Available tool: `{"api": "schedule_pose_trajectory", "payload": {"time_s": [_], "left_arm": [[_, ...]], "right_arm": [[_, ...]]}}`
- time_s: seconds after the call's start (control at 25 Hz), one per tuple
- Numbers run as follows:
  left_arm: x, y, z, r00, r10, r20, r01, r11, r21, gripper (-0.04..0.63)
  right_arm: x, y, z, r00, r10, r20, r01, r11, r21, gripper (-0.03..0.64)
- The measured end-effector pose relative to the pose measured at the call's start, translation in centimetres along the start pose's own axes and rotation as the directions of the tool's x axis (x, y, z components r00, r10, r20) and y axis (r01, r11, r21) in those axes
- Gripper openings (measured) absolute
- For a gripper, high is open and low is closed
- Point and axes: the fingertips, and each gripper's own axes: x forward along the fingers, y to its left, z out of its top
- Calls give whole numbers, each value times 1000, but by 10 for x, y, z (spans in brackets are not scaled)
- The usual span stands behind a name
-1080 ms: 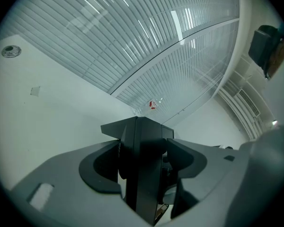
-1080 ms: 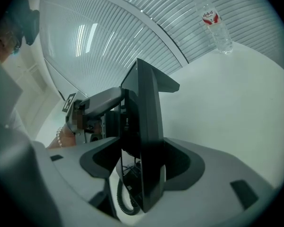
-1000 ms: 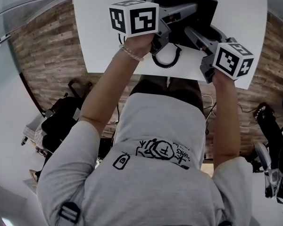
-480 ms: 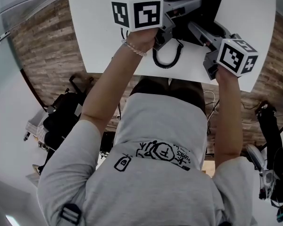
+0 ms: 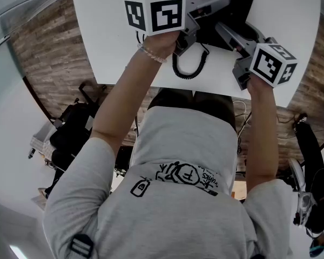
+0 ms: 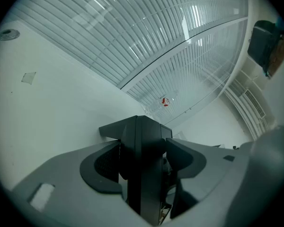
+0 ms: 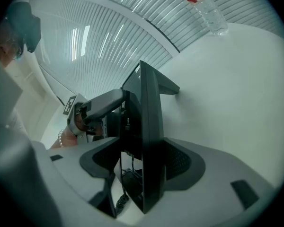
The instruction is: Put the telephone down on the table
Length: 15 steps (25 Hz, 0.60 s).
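Note:
A black telephone is held above the far part of the white table, and its coiled cord hangs down onto the tabletop. My left gripper reaches in from the left and is shut on one edge of the telephone's body. From the right comes my right gripper, shut on the opposite edge. In the right gripper view the left gripper and the hand that holds it show beyond the telephone.
A clear water bottle with a red label stands on the table near the slatted glass wall; it also shows small as the bottle in the left gripper view. Dark bags lie on the wooden floor at the left.
Both grippers and the telephone have shifted a little farther over the table. The cord's loop now lies more in the open on the tabletop.

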Motion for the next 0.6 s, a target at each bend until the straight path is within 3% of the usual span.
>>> {"api": "schedule_pose_trajectory", "payload": {"time_s": [0.28, 0.6], "left_arm": [[2, 2, -4, 1000, -31, 3, 31, 998, -59, 299], [-1, 1, 0, 997, 62, -37, -61, 998, 17, 304]], "right_arm": [[1, 0, -2, 1000, 1, -17, -1, 1000, 6, 245], [-1, -1, -1, 995, -66, -79, 64, 998, -26, 249]]}}
